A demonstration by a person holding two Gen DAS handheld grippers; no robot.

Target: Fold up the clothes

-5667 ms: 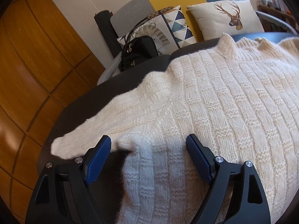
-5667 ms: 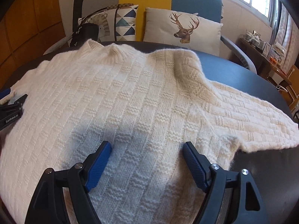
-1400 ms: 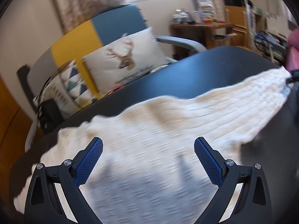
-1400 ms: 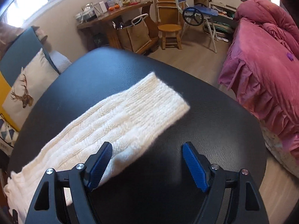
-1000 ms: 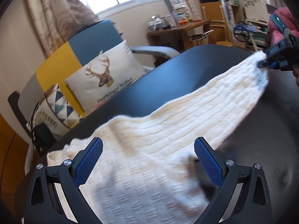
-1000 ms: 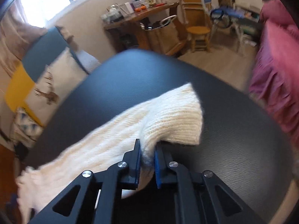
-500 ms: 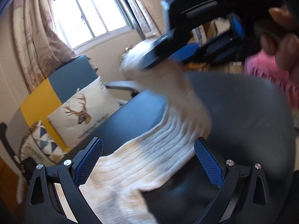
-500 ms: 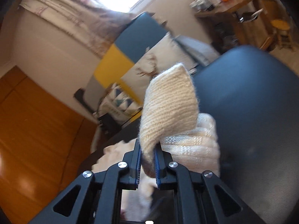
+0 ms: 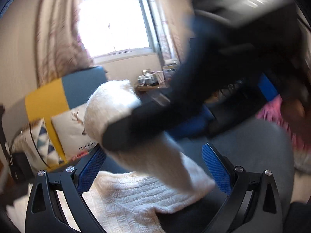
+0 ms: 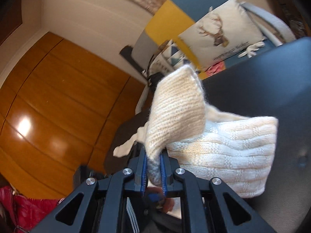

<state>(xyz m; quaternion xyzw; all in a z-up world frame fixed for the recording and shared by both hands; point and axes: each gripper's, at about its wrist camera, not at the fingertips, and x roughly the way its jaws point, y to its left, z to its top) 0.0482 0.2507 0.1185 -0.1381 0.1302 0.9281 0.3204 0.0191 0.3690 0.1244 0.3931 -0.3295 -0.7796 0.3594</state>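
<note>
One cream knit sweater lies on one dark table. Behind the table stand two cushions: one deer-print cushion and one triangle-pattern cushion. Two grippers show.

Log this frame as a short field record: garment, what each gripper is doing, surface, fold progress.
garment: cream knit sweater, partly on the table
right gripper: shut on the sleeve cuff, lifted above the table
left gripper: open, holding nothing, sweater below it
surface: dark round table
fold progress: sleeve raised, not yet laid over the body
background: deer cushion on a chair
</note>
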